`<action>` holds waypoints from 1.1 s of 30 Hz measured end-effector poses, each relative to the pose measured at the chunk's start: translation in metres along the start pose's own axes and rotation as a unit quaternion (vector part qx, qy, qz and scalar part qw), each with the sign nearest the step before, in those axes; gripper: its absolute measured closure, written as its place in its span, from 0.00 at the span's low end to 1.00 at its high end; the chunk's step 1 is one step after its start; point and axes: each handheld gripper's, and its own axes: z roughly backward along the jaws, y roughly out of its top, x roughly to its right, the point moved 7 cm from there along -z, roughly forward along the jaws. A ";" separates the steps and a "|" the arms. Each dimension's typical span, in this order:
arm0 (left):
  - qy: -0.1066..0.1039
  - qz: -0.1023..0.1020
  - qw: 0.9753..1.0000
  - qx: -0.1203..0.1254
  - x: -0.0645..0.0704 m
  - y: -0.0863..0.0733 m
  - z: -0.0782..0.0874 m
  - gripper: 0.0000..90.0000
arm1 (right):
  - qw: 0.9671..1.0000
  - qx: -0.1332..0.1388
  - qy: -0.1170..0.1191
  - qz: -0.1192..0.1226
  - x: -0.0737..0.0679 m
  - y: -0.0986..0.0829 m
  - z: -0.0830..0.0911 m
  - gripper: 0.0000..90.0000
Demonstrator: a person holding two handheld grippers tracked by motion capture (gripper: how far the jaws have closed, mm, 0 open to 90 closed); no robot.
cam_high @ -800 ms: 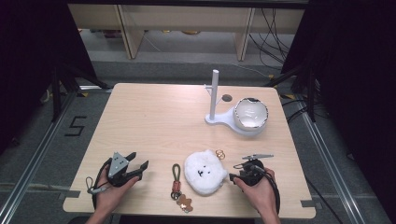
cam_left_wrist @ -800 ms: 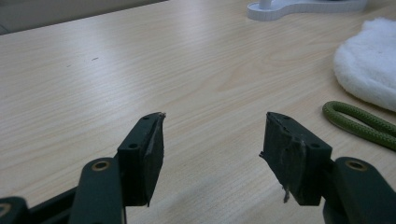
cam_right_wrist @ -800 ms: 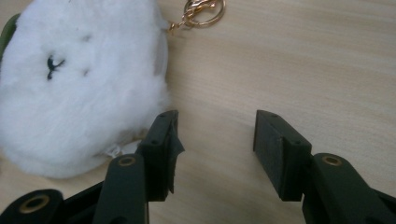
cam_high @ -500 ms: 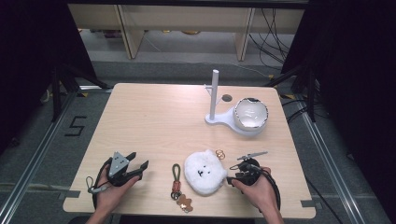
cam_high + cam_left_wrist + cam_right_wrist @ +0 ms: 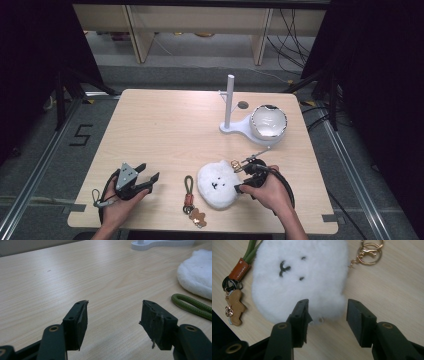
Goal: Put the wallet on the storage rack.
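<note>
A white fluffy plush keychain (image 5: 216,184) with a small stitched face lies near the table's front edge, its gold key ring (image 5: 236,164) at its far right side. My right gripper (image 5: 242,180) is open, its jaws just at the plush's (image 5: 299,272) right edge with a bit of fluff between them (image 5: 328,312). The gold ring (image 5: 368,252) lies beyond. A green cord keychain (image 5: 188,184) with a brown bear charm (image 5: 198,217) lies left of the plush. My left gripper (image 5: 149,173) rests open on the table at the front left, nothing between its jaws (image 5: 113,315).
A white stand (image 5: 230,102) with an upright post sits at the back right, a shiny round bowl (image 5: 268,121) on its base. The green cord (image 5: 192,305) and the plush (image 5: 197,275) lie to the right of the left gripper. The table's front edge is close.
My right gripper has turned and shifted left toward the plush's edge. The left gripper has stayed put.
</note>
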 end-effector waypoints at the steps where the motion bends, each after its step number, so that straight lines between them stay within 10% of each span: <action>1: 0.000 0.000 1.000 0.000 0.000 0.000 0.000 0.42 | 1.000 0.000 0.000 0.000 0.000 0.000 0.000 0.59; 18: 0.001 0.001 1.000 0.001 0.001 0.000 0.000 0.42 | 0.998 -0.041 0.038 -0.017 0.001 0.024 -0.037 0.49; 26: 0.001 0.002 1.000 0.001 0.000 0.000 0.000 0.42 | 0.998 -0.035 0.050 -0.011 0.004 0.026 -0.034 0.83; 33: 0.001 0.002 1.000 0.000 0.000 0.000 0.001 0.42 | 0.999 -0.006 0.034 0.017 0.003 0.024 -0.026 0.90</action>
